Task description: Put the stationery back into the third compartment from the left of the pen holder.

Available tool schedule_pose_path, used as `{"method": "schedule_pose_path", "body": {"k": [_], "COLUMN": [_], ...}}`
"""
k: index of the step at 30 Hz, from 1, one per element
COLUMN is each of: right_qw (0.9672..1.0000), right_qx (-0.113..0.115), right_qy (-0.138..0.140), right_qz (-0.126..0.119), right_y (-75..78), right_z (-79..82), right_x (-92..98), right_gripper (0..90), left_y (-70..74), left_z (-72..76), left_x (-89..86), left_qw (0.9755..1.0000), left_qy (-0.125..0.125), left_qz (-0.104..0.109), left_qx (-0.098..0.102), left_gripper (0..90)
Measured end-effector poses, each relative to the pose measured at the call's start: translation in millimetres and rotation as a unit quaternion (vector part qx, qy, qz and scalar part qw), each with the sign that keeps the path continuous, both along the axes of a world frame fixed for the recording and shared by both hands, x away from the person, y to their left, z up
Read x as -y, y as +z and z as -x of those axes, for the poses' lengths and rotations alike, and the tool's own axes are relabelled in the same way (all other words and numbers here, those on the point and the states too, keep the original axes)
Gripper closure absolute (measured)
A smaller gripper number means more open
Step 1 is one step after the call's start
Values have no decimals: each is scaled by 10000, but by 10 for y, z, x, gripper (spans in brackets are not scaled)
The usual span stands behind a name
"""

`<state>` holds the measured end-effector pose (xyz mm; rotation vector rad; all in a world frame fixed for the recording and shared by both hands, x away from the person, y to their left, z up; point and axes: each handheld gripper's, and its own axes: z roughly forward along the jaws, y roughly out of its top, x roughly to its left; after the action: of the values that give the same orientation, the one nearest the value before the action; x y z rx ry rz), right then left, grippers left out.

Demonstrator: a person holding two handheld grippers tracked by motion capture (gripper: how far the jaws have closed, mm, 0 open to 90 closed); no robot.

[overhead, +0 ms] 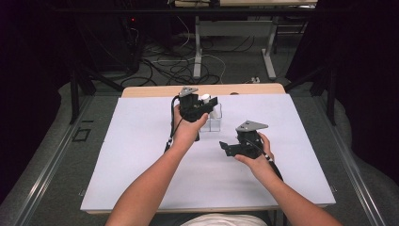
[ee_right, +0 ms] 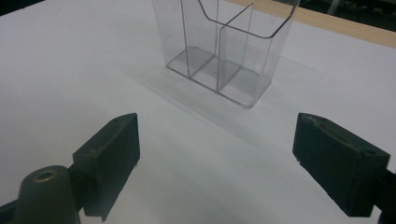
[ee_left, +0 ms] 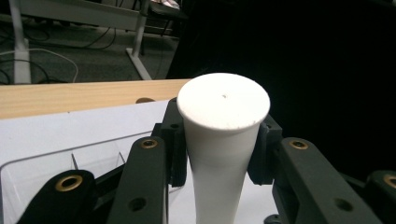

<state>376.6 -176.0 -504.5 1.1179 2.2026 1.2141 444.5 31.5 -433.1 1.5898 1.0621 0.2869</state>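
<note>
While the left gripper (ee_left: 219, 154) clamps a white tube (ee_left: 219, 140), the right gripper view reveals the clear box's (ee_right: 224, 51) dividers.

- No legible text, label, brand, number or sign found on any surface in the high view or either gripper view.
- The white tube, the clear divided box and both grippers carry no readable markings.

White tube (ee_left: 223, 140) w/ flared top is showing plain matte, tiny dark speck at centre. Clear organiser (ee_right: 224, 46) is looking colourless. Tabletop (overhead: 141, 155) is showing white, wood strip at 12 o'clock. Tongs (ee_right: 229, 158) are reading black.
</note>
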Motion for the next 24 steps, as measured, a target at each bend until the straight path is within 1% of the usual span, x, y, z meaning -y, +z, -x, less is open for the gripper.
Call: {"method": "schedule_pose_path", "body": {"k": [2,3,6,11,15,16,17,18,19,20,21,24], "right_qw": [10000,10000,9999,9998,9996,9996,9996,9996,9996,9996,9995,9995], "right_qx": [58,39,32,-44,-68,-77,-150,-80,-85,-90,-99,-135], "right_qy": [-43,-43,-115,-197,-253,-253,-233,-251,-262,-268,-288,-282], "right_qz": [-19,-21,-26,-68,-87,-84,-23,-66,-48,-44,-55,-75], "right_y": [-7,-7,-17,-31,-40,-43,-38,-52,-55,-58,-59,-64], "right_z": [-10,-16,-29,-49,-57,-59,-60,-67,-70,-72,-73,-77], "right_x": [6,15,35,59,61,63,69,66,69,70,68,68], "right_gripper": [114,105,84,27,4,0,0,0,0,0,0,0], "left_y": [-7,-10,-26,-72,-128,-141,-154,-166,-175,-184,-193,-223], "left_z": [-24,-39,-83,-157,-210,-224,-235,-246,-258,-265,-277,-316], "left_x": [22,29,50,78,95,95,100,110,106,114,112,116], "left_qw": [10000,9999,9996,9989,9988,9986,9985,9985,9981,9983,9980,9974], "left_qy": [26,43,85,152,205,204,210,239,251,276,280,351], "left_qz": [-65,-127,-214,-368,-378,-421,-437,-424,-484,-444,-489,-533], "left_qx": [60,101,159,265,219,242,242,244,269,264,301,339], "left_gripper": [665,665,665,665,666,666,666,666,666,666,666,666]}}
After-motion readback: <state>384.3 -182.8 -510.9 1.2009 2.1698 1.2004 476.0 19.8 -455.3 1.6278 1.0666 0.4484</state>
